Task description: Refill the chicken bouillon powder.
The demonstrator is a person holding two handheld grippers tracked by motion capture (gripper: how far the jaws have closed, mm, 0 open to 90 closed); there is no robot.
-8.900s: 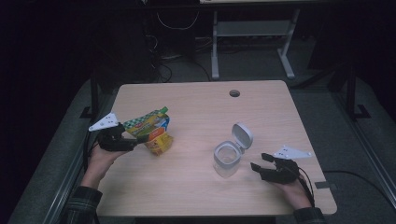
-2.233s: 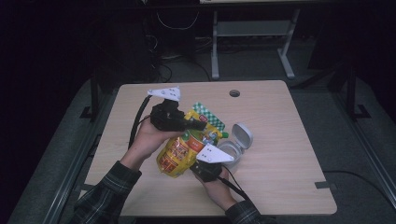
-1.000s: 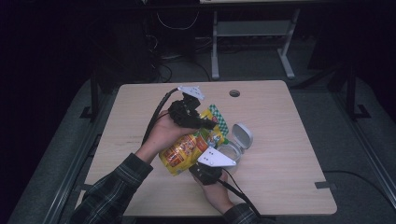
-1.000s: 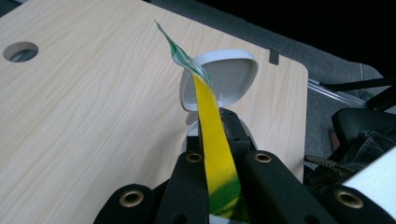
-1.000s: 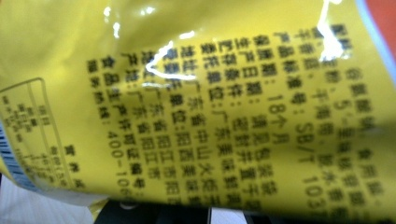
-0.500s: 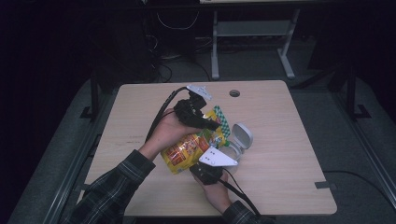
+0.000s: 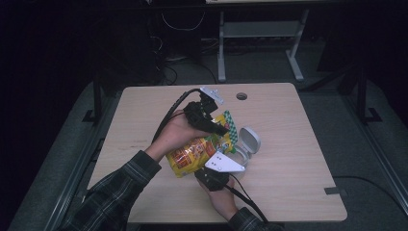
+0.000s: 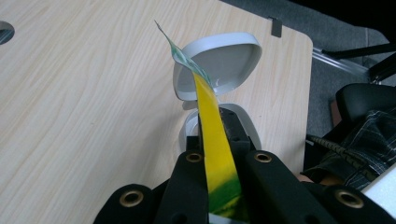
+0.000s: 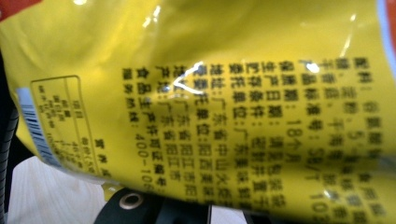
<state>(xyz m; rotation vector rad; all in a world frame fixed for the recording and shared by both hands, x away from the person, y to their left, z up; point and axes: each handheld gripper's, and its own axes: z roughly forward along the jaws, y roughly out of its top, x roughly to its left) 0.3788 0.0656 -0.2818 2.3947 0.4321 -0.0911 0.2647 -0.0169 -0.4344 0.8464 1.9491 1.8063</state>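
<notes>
Left tongs (image 7: 215, 126) are clamping the snack bag (image 7: 195, 155) by its green top edge; right tongs (image 7: 215, 179) are closed on its lower end. Bag is hanging tilted over the white flip-lid container (image 7: 244, 147) on the worktop (image 7: 288, 125). Best handling, I judge: keeping the mouth centred over the container opening, tipping gently. Left gripper view is showing the raised lid (image 8: 219, 63) beyond the bag's edge; right gripper view is giving the bag's printed back.
</notes>
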